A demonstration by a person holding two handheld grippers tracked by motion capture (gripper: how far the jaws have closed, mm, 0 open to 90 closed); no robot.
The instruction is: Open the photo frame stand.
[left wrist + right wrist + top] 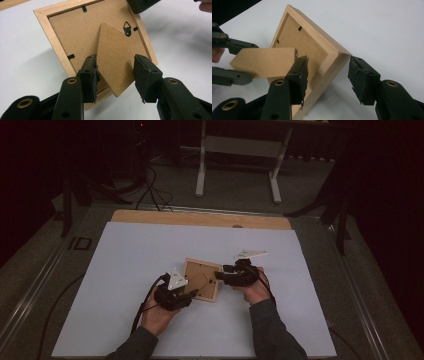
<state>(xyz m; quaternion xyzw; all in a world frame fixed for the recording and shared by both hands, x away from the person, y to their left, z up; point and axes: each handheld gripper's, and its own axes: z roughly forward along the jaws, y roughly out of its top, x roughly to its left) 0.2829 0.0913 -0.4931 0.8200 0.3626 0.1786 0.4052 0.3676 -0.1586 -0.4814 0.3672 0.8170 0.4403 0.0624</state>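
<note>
Face-down between the two hand-held grippers lies one square picture frame of pale wood [201, 280], its brown fibreboard back matte and grainy. The left hand-held gripper [115, 75] stands partly open, its black jaws astride the frame's pointed fibreboard stand [115, 60] without clearly pressing it. The right hand-held gripper [327, 75] is open, straddling the frame's nearest corner ungripped. Its own view shows the frame's thick mitred edge; the left gripper view shows one black triangular hanger [127, 28] and three small black clips. The white counter [125, 270] is smooth.
</note>
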